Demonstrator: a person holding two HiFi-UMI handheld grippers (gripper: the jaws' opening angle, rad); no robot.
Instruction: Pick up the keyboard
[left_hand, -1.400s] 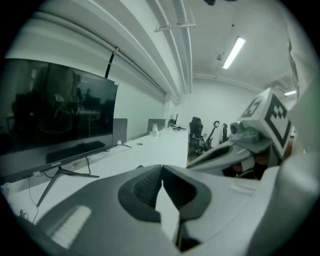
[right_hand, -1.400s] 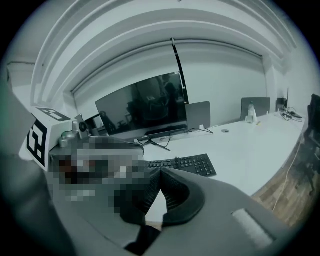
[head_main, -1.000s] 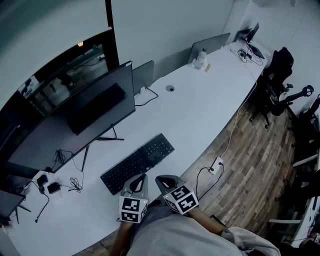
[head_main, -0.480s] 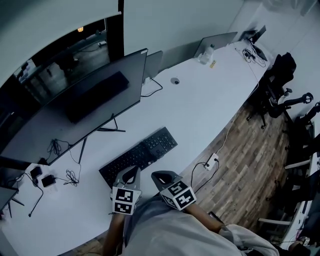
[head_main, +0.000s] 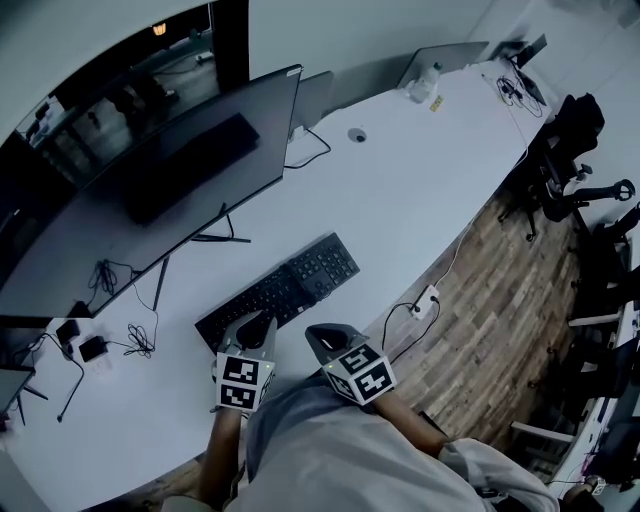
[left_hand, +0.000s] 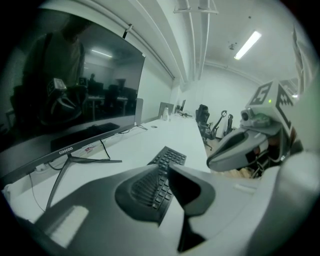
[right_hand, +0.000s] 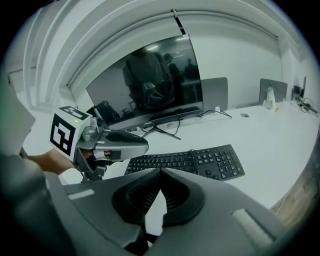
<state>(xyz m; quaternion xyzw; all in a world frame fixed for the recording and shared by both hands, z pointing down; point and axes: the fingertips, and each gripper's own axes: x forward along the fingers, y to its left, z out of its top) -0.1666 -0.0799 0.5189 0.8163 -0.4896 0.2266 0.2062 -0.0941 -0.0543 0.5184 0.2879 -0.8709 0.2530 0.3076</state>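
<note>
A black keyboard (head_main: 283, 290) lies slantwise on the white desk (head_main: 420, 190), in front of the monitor. My left gripper (head_main: 256, 327) is shut on nothing, with its tips just above the keyboard's near edge towards its left end. In the left gripper view the closed tips (left_hand: 168, 169) cover part of the keyboard (left_hand: 171, 156). My right gripper (head_main: 322, 338) is also shut and empty, and hangs at the desk's edge just short of the keyboard. In the right gripper view the keyboard (right_hand: 200, 161) lies beyond the closed tips (right_hand: 160, 171), with the left gripper (right_hand: 107, 142) at the left.
A large dark monitor (head_main: 170, 190) on a thin stand sits behind the keyboard. Cables and adapters (head_main: 90, 345) lie at the left. A power strip (head_main: 425, 300) hangs off the desk edge over the wood floor. A bottle (head_main: 428, 80) and office chairs (head_main: 570, 150) stand far right.
Both grippers have drawn closer to the keyboard's near edge, the left one now reaching it. The head view has shifted slightly. The keyboard has not moved.
</note>
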